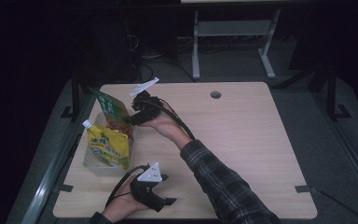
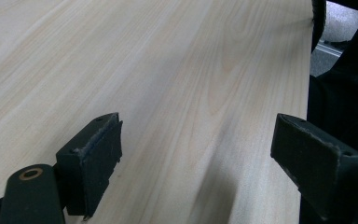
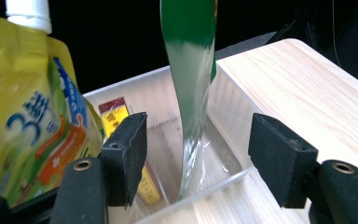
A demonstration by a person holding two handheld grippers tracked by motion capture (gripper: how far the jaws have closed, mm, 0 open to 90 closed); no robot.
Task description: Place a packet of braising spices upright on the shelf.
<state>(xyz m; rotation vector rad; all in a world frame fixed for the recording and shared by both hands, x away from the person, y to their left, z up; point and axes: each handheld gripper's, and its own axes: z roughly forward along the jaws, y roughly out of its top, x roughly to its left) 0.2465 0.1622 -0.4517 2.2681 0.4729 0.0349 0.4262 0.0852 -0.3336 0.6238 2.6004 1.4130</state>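
A clear plastic bin [image 1: 93,165] stands at the table's left edge. In it a yellow drink pouch [image 1: 107,147] with a white cap stands upright, and a green snack bag [image 1: 109,107] stands behind it. My right gripper [image 1: 129,119] is at the bin's right side, open. In the right gripper view the green bag [image 3: 191,70] stands edge-on between the spread jaws of the right gripper [image 3: 198,154], touching neither; the yellow pouch [image 3: 32,107] is to the left, and a small yellow packet [image 3: 113,114] lies inside the bin [image 3: 233,121]. My left gripper [image 1: 168,190] rests open near the front edge, left gripper [image 2: 196,154] over bare wood.
The wooden table [image 1: 242,140] stretches wide to the right, with a cable hole [image 1: 216,94] near its far edge. A plaid sleeve [image 1: 219,182] crosses the front middle. A grey desk frame [image 1: 233,28] stands on the floor behind the table.
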